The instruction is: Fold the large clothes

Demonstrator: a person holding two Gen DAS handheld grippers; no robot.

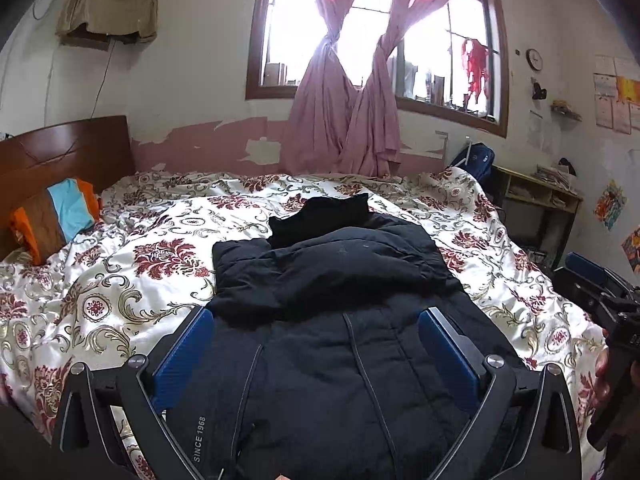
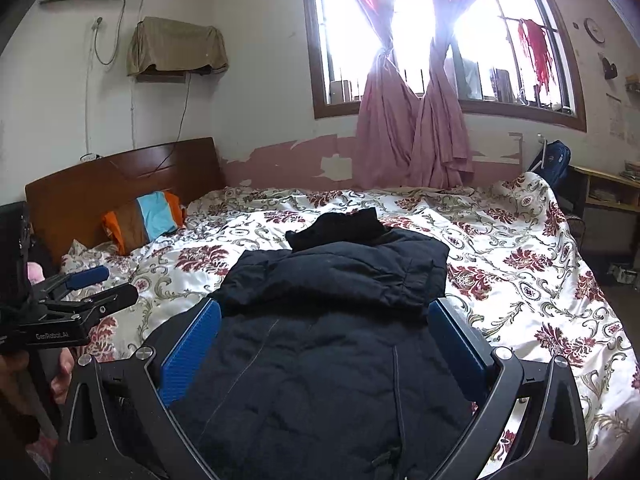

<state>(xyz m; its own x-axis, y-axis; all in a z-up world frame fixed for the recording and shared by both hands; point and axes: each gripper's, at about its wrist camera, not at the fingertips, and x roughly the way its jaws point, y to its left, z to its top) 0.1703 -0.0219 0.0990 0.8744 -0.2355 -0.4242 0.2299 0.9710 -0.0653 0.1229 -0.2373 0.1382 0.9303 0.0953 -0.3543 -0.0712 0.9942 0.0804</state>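
A black padded jacket (image 1: 340, 320) lies in the middle of the bed, on a floral quilt (image 1: 120, 280) with red and gold patterns on white. The jacket is already partly folded: its upper part is turned over the body, and a black collar or hood piece (image 1: 320, 216) lies at the far end of the jacket, toward the window. On the near edge of the jacket, white letters "SINCE 1968" can be read in the left wrist view. The left gripper (image 1: 316, 344) hangs over the near part of the jacket with its jaws spread wide; the two blue pads (image 1: 182, 356) are on both sides of the dark cloth and hold nothing. The right gripper (image 2: 324, 344) is also over the jacket, a little more to the right side of it, and its jaws are spread wide too, with nothing between the blue fingers (image 2: 190, 354). Each gripper appears at the edge of the other camera's view, beside the jacket. Left of the jacket, against the wooden headboard (image 2: 120, 184), there is a striped pillow (image 2: 144, 224) in orange, brown and light blue. Beyond the jacket, pink curtains (image 2: 412, 132) hang knotted before a bright window (image 1: 360, 32).
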